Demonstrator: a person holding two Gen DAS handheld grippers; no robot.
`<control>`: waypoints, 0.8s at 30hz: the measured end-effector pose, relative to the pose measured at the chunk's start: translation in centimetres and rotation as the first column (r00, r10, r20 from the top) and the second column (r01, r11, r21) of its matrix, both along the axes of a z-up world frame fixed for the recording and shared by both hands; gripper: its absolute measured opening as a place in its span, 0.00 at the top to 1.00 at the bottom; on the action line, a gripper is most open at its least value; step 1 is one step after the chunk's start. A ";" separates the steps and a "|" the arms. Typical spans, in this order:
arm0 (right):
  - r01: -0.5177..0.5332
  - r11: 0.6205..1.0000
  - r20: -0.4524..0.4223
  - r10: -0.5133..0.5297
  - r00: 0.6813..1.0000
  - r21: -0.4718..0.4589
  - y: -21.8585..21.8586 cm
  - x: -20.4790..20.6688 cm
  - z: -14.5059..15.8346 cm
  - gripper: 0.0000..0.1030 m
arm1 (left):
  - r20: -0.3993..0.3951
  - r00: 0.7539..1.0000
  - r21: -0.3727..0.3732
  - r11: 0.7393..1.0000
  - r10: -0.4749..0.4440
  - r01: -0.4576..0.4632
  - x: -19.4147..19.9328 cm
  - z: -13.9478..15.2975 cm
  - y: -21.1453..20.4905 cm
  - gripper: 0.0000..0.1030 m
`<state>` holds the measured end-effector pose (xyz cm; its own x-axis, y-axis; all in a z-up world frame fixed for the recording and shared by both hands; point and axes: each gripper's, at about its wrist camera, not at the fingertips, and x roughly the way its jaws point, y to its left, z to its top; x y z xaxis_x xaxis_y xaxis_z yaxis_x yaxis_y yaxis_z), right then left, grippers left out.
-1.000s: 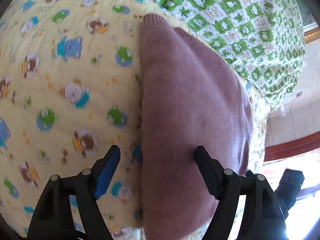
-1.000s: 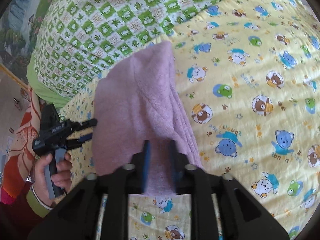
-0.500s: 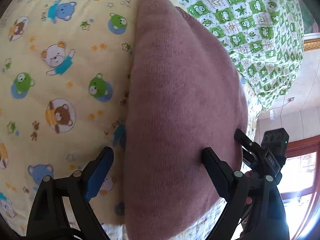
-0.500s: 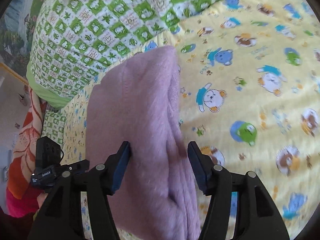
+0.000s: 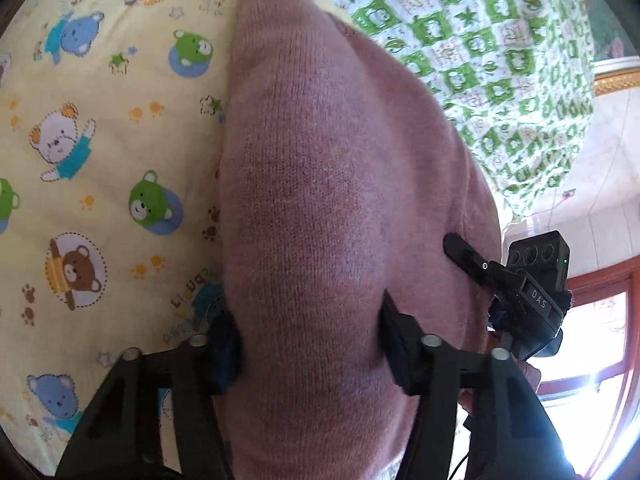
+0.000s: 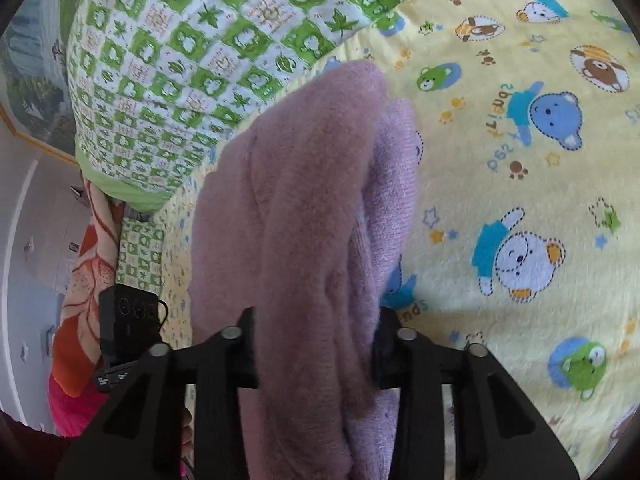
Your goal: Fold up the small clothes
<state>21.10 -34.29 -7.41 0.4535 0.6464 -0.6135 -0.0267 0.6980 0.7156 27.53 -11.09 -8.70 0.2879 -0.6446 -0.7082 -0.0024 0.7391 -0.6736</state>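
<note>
Left wrist view is basically all sweater: a folded pink knit sweater [image 5: 332,200] lying on the yellow bear-print blanket [image 5: 100,160] of the bed, with the green checked quilt [image 5: 480,40] bunched up past its far end. The left gripper [image 5: 310,344] straddles the near end of the bundle, one finger down each side, and its jaws are closing in on the thick fold. They look like they're already pinching the fabric, but the contact is partly buried in the knit, so I wouldn't swear to how firm it is.

Right wrist view shows the same deal from the other side. The right gripper [image 6: 316,344] has the stacked layers of the sweater [image 6: 304,220] between its fingers, jaws closing too, pads pushed into the fuzzy fabric. You can see the other handheld unit [image 6: 128,320] off to the left by the bed's edge.

My guess at why both grab the same end: a squishy folded stack falls open if you lift it one-handed, so clamping all the layers from two sides keeps the fold together for the next fold or for moving it.
</note>
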 end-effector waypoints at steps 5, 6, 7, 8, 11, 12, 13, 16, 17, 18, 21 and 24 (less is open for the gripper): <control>0.033 0.998 0.050 -0.036 0.998 0.057 1.2 -1.8 2.2 0.71 | 0.063 0.998 0.001 1.000 -0.016 0.016 -1.3 3.0 0.9 0.59; 0.034 0.997 0.058 -0.038 0.998 0.065 1.7 -2.1 2.7 0.71 | 0.073 0.997 0.000 1.000 -0.014 0.014 -1.7 3.6 1.3 0.59; 0.033 0.997 0.067 -0.038 0.997 0.074 2.2 -2.4 3.2 0.71 | 0.086 0.996 0.004 1.000 -0.008 0.008 -2.2 4.2 1.8 0.59; 0.031 0.996 0.076 -0.037 0.996 0.083 2.8 -2.8 3.9 0.71 | 0.098 0.995 0.008 1.000 -0.001 0.000 -2.8 4.9 2.9 0.59; 0.015 0.992 0.088 -0.026 0.996 0.126 5.0 -3.5 5.2 0.71 | 0.122 0.992 0.004 0.999 0.031 -0.032 -4.4 6.9 6.3 0.59; 0.008 0.990 0.090 -0.021 0.996 0.143 5.7 -3.8 5.4 0.71 | 0.127 0.991 0.006 0.999 0.039 -0.040 -5.0 7.5 7.7 0.59; 0.000 0.987 0.091 -0.015 0.996 0.158 6.6 -3.9 5.7 0.71 | 0.130 0.991 0.009 0.999 0.043 -0.044 -5.5 7.8 8.7 0.59; -0.031 0.981 0.094 0.013 0.995 0.193 9.6 -4.2 6.0 0.71 | 0.135 0.989 0.024 0.997 0.063 -0.067 -7.1 9.0 12.2 0.59; -0.048 0.978 0.095 0.030 0.995 0.201 11.0 -4.2 6.0 0.71 | 0.138 0.988 0.030 0.997 0.070 -0.075 -7.6 9.3 13.2 0.59; -0.062 0.976 0.093 0.043 0.995 0.209 12.2 -4.1 5.9 0.71 | 0.144 0.986 0.037 0.996 0.079 -0.085 -8.2 9.7 14.5 0.59; -0.104 0.970 0.090 0.086 0.992 0.221 15.4 -4.3 5.4 0.71 | 0.164 0.981 0.039 0.993 0.102 -0.110 -10.0 9.8 18.7 0.59; -0.150 0.964 0.083 0.135 0.987 0.219 19.0 -4.0 4.8 0.71 | 0.159 0.978 0.023 0.990 0.135 -0.141 -11.2 8.7 22.3 0.59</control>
